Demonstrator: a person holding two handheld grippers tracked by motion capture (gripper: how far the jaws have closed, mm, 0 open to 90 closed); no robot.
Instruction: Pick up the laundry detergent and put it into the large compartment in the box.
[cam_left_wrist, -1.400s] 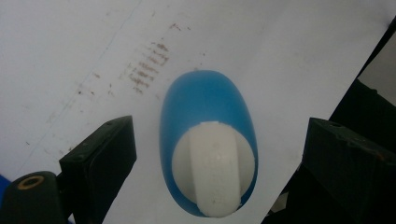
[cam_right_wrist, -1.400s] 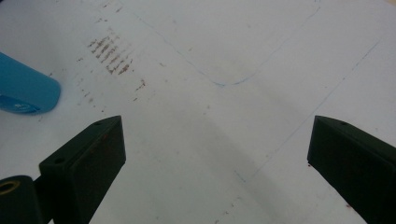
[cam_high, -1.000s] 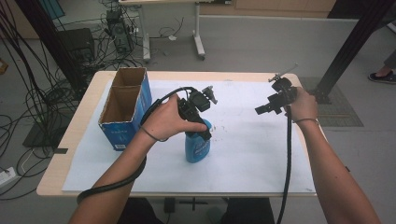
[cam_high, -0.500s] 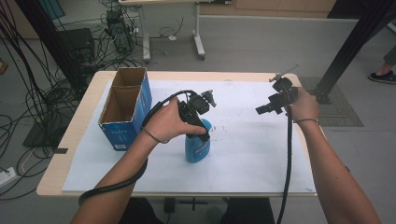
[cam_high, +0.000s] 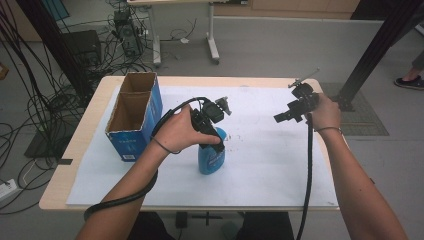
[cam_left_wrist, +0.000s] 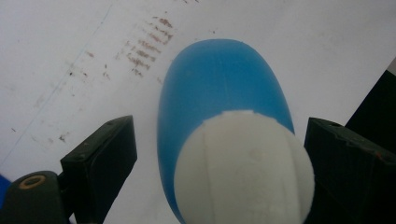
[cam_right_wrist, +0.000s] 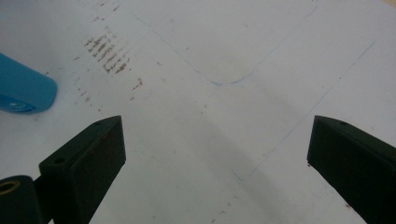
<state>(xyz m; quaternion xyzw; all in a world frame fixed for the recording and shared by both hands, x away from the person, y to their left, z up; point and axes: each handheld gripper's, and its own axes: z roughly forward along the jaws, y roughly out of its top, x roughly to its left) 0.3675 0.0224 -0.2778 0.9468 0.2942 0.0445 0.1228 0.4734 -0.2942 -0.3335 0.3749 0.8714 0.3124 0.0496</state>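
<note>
Bottle (cam_high: 210, 159) upright, likely light, smooth plastic; left gripper (cam_left_wrist: 219, 158) fingers apart straddling its white cap (cam_left_wrist: 243, 168), best hold; right gripper (cam_high: 286, 116) fingers apart, empty.

1. Grey floor (cam_high: 280, 45) all round, evenly lit.
2. Wooden-edged table (cam_high: 90, 125) under a white sheet (cam_high: 270, 165).
3. Tangled black cables (cam_high: 35, 95) spill across the floor at left.
4. A second desk's white legs (cam_high: 212, 35) stand beyond.
5. A dark metal post (cam_high: 375, 55) slants at right.
</note>
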